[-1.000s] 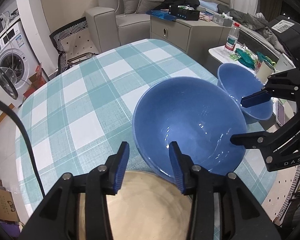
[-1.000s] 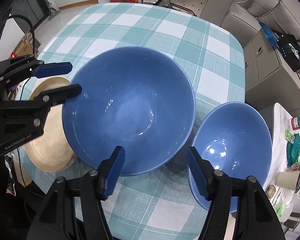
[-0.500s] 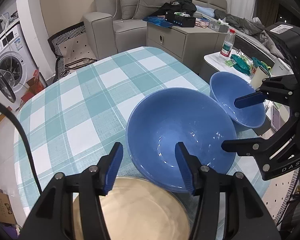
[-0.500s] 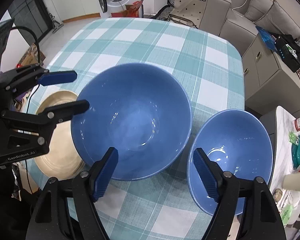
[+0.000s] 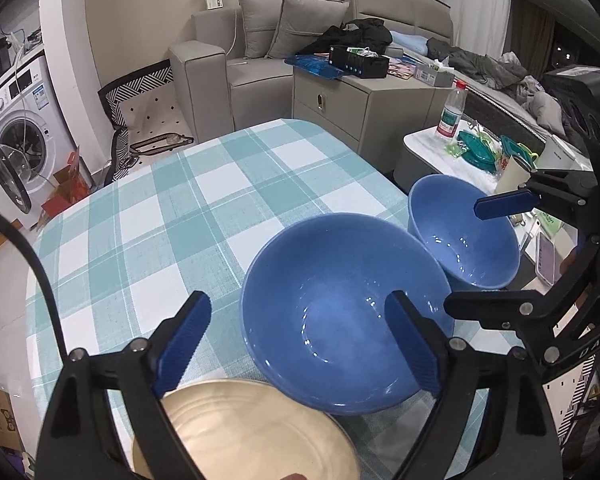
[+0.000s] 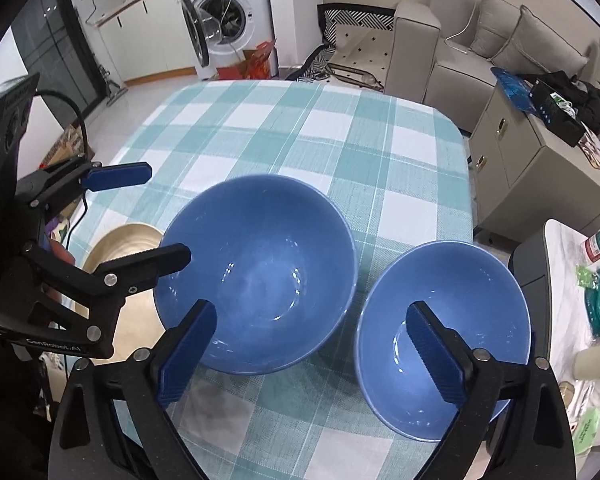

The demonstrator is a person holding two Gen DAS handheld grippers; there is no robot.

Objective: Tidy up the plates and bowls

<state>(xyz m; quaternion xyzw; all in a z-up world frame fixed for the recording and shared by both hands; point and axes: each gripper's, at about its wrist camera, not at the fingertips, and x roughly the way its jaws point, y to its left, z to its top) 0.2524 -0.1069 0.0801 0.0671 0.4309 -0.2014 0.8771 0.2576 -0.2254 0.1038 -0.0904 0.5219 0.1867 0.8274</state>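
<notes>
A large blue bowl [image 5: 340, 308] [image 6: 256, 272] sits upright on the checked table [image 5: 188, 216] [image 6: 320, 140]. A smaller blue bowl [image 5: 464, 232] [image 6: 444, 320] stands to its right near the table edge. A tan plate [image 5: 252, 432] [image 6: 120, 248] lies to the large bowl's left. My left gripper [image 5: 300, 340] is open and empty, raised above the plate and the large bowl's rim. My right gripper [image 6: 312, 348] is open and empty, raised above the gap between the two bowls. Each gripper shows in the other's view, the left [image 6: 140, 216] and the right [image 5: 476, 256].
The far half of the table carries only the cloth. A grey cabinet [image 6: 532, 160], a sofa [image 5: 236, 64] and a washing machine [image 6: 228, 16] stand beyond it. A white side table [image 5: 472, 148] with a bottle and clutter stands close to the right edge.
Both grippers opened wider and drew back and up from the bowls. The left gripper's right finger no longer reaches over the large bowl's rim. The bowls and plate stayed put.
</notes>
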